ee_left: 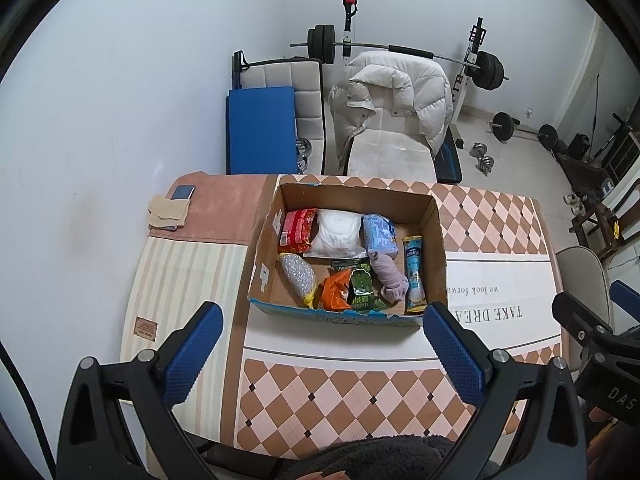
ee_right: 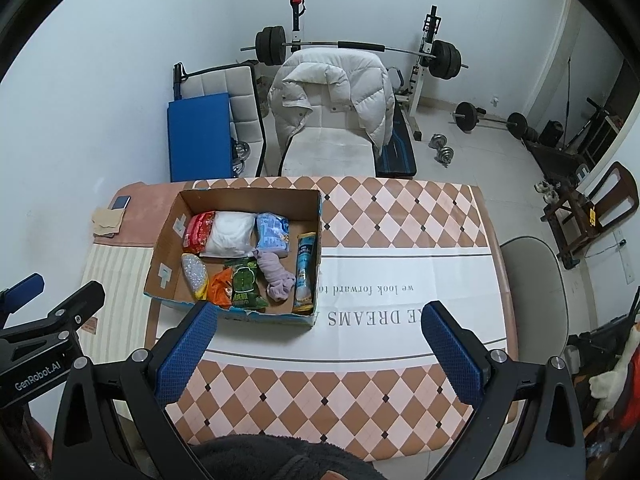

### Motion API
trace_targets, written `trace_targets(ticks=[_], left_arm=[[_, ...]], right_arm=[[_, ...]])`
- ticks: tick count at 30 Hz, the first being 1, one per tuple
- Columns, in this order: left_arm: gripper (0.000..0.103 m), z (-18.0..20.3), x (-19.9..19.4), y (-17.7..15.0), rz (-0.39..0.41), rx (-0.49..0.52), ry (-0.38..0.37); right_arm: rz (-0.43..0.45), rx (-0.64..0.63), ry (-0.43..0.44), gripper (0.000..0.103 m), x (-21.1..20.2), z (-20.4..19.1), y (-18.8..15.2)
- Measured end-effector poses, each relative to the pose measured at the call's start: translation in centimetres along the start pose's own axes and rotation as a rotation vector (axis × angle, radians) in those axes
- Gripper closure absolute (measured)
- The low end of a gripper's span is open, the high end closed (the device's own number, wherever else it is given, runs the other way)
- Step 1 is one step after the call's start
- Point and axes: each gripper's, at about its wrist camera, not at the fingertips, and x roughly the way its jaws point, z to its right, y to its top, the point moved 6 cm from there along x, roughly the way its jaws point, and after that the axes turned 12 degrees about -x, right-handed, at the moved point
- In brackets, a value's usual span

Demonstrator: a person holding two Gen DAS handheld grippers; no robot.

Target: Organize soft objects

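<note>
Hovering above the near edge of the bench (ee_left: 360, 392), the left gripper (ee_left: 322, 344) has its blue fingers (ee_left: 192, 356) spread wide with nothing between them. The right gripper (ee_right: 320, 346) hangs beside it in the same way, its fingers (ee_right: 452, 356) wide apart and empty. Each gripper's black body shows at the edge of the other's view.

A cardboard box (ee_left: 352, 196) stands on the bench, toward its far left part, on a cloth of brown and pink diamonds with a white band of printed words. All the soft things lie inside the box. Along its far wall sit a red packet (ee_left: 296, 230), a white pouch (ee_left: 338, 232) and a light blue packet (ee_left: 380, 234), touching one another in a row. Along the near wall lie a silver mesh bag (ee_left: 298, 276) with a yellow end, an orange packet (ee_left: 334, 292), a green packet (ee_left: 362, 286) and a bundle of lilac cloth (ee_left: 390, 278). A long tube-shaped packet (ee_left: 414, 276) runs along the box's right wall.

At the far left corner of the bench, well apart from the box, a phone (ee_left: 183, 192) rests on a folded beige cloth (ee_left: 168, 211). A dark fleece sleeve (ee_right: 280, 458) shows at the bottom of both views. Behind the bench a white puffer jacket (ee_left: 392, 92) is draped over a chair, with a barbell rack (ee_left: 404, 46) behind it.
</note>
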Motion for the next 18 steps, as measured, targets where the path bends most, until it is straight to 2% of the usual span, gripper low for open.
trace_targets(ticks=[18], left_arm=[[0.0, 0.16, -0.49, 0.08, 0.004, -0.008, -0.003]], right_arm=[[0.008, 0.0, -0.008, 0.0, -0.83, 0.5, 0.25]])
